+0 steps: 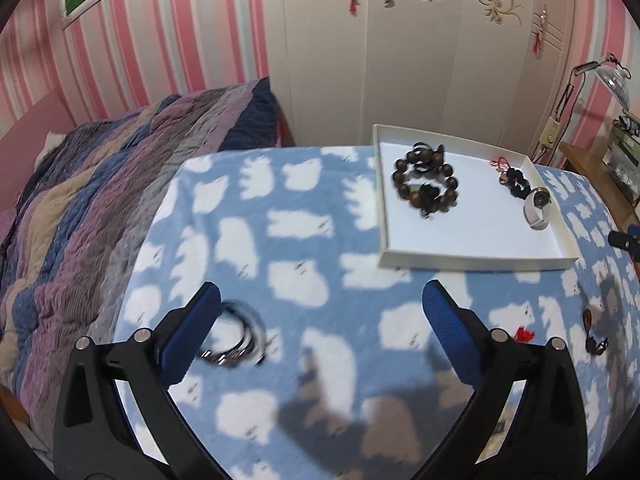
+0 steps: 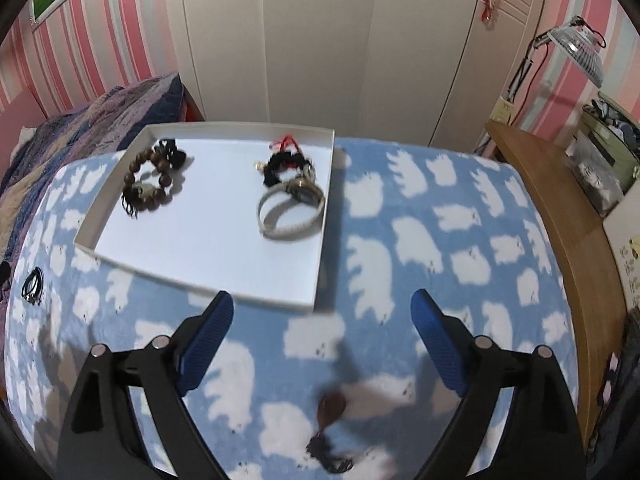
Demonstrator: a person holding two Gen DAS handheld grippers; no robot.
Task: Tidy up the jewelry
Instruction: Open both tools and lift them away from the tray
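Observation:
A white tray [image 1: 476, 262] on the cloud-print blanket holds a brown bead bracelet [image 1: 426, 184], dark cord pieces and a white bangle [image 1: 538, 210]. My left gripper [image 1: 322, 292] stands open above the blanket, nothing between its fingers. A coiled black cord bracelet [image 1: 236, 340] lies just beside its left finger. In the right wrist view the tray [image 2: 318, 240] shows the bead bracelet [image 2: 146, 184], the bangle [image 2: 288, 216] and a watch [image 2: 306, 192]. My right gripper [image 2: 323, 300] is open. A brown pendant on a cord [image 2: 330, 408] lies on the blanket between its arms, untouched.
A striped quilt [image 1: 100, 208] covers the bed to the left. A white wardrobe [image 2: 320, 40] stands behind the blanket [image 2: 420, 220]. At the right are a wooden desk edge [image 2: 560, 220], a lamp [image 2: 576, 46] and boxes. A small red tassel [image 1: 524, 334] lies on the blanket.

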